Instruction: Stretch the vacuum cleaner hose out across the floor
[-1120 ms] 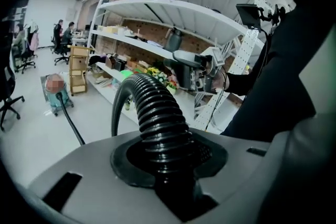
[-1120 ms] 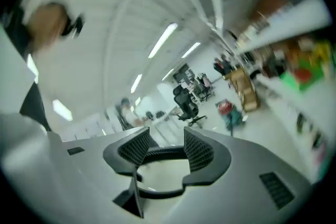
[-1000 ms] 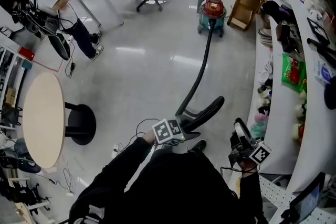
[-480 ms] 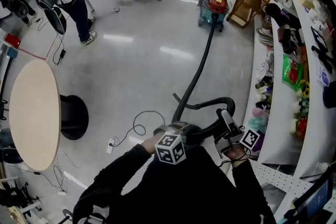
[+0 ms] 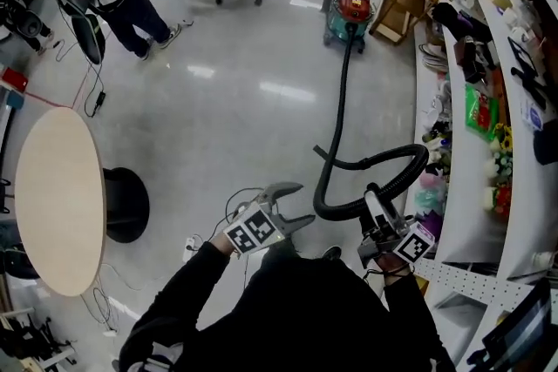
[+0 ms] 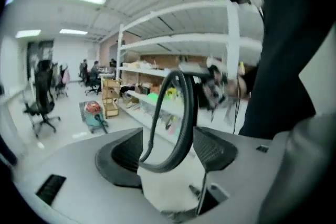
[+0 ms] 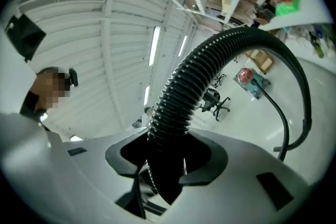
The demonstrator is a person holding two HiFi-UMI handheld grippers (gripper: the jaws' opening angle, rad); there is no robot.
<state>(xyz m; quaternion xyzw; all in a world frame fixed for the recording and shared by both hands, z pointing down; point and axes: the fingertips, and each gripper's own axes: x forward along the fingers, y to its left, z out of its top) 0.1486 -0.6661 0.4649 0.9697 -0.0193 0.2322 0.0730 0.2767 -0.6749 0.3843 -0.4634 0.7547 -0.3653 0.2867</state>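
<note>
The right gripper (image 5: 375, 201), its jaws just closing, pinches the black ribbed vacuum hose (image 5: 341, 113), which loops up off the glossy grey floor (image 5: 244, 100). The left gripper (image 5: 305, 203) has just spread and holds nothing (apparently mid hand-over-hand pull). Next it likely needs to regrip further along the loop.

glossy grey floor (image 5: 235, 126) bears the red vacuum cleaner (image 5: 351, 9), its hose (image 5: 342, 104) and a round table (image 5: 57, 205).

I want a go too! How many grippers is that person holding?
2. The left gripper, low in the middle, has just opened with nothing between its jaws. The right gripper, beside it near the shelves, has just closed on the vacuum hose.
</note>
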